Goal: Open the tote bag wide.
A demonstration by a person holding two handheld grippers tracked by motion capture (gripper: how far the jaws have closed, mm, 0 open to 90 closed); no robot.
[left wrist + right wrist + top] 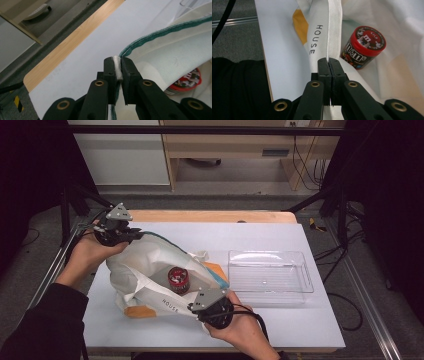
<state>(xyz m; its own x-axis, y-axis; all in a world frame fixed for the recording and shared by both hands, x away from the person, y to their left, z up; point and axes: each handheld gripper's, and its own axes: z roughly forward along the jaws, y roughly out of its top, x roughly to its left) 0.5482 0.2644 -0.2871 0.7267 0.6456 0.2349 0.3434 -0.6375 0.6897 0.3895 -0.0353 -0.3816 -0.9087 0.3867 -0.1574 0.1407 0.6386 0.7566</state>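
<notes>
Cloth bag (145, 270), rim pinched between both grippers' fingers (111, 70).

The bag (150, 280) lies on the table (280, 330), left of the tray (270, 272). A tub (178, 280) stands inside the bag's mouth. The left gripper (134, 236) sits at the bag's far edge, the right gripper (192, 308) at its near edge.

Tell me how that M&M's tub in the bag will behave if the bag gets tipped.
The M&M's tub is a short round container with a flat red lid, leaning on soft cloth, so it would probably topple and roll. Its shiny plastic looks slippery. The cloth bag is floppy, held up only at two rim points, so it likely gives little support.
</notes>
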